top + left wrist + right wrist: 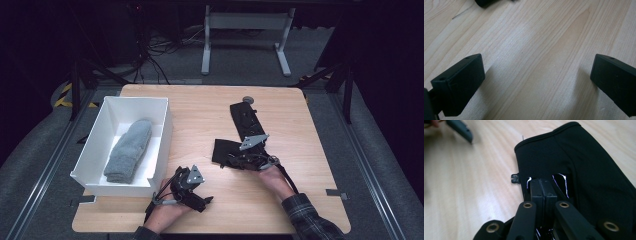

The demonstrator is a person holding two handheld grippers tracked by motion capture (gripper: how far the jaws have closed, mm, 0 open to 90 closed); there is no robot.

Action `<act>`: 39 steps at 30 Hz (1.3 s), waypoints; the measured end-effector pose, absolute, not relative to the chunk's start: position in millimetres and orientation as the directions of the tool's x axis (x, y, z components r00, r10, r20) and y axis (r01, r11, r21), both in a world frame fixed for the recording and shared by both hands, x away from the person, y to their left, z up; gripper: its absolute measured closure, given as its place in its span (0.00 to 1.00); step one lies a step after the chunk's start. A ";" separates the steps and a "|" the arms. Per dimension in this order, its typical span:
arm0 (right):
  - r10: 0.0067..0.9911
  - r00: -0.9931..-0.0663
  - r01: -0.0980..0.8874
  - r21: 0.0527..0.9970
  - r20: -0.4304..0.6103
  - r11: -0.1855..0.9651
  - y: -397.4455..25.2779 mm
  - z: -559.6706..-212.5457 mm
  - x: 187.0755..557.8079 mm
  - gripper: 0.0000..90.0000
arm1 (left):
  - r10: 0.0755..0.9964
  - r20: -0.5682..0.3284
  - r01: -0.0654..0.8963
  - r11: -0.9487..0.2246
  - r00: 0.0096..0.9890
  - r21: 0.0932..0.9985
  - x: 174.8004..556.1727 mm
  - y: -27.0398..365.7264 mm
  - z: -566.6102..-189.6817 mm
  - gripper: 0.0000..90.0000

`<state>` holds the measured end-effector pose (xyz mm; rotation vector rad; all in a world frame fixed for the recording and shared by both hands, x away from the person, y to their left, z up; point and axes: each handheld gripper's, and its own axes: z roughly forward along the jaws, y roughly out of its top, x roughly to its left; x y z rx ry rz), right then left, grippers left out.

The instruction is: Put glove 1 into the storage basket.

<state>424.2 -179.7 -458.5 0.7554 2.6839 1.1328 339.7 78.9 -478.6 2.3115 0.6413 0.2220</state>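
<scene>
On the light wooden table [210, 120], right of the white box [162, 117] holding a grey sock [129, 150], lies a black sock [584, 167]. Right gripper [543, 187] is clenched on its edge. Left gripper [537, 75], near the box's front corner, gapes wide over bare wood. Grey carpet [320, 55] surrounds the table.

Wooden table [210, 115], light grain, rounded corners. Small round grey disc [248, 100] at table's far edge. Beyond the table: grey carpeted floor [240, 65], white two-legged desk frame [245, 30], tangle of dark cables [160, 50]. Yellow-black hazard tape [65, 95] on floor at far left
</scene>
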 end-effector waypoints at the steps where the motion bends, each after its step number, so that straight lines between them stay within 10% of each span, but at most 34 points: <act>1: 0.486 -0.871 0.390 0.701 0.071 0.597 -180.0 -458.4 421.4 1.00 | 0.507 -0.024 0.383 -0.619 0.862 0.685 339.7 78.8 -478.6 0.00; 20: 0.353 -0.930 0.330 0.661 0.105 0.674 -217.2 -454.7 349.1 1.00 | 0.506 -0.019 0.380 -0.621 0.862 0.686 339.6 79.2 -478.4 0.00; 39: 0.624 -0.781 0.459 0.666 -0.014 0.589 -250.1 -450.5 403.3 1.00 | 0.505 -0.020 0.379 -0.621 0.863 0.686 339.7 79.2 -478.5 0.00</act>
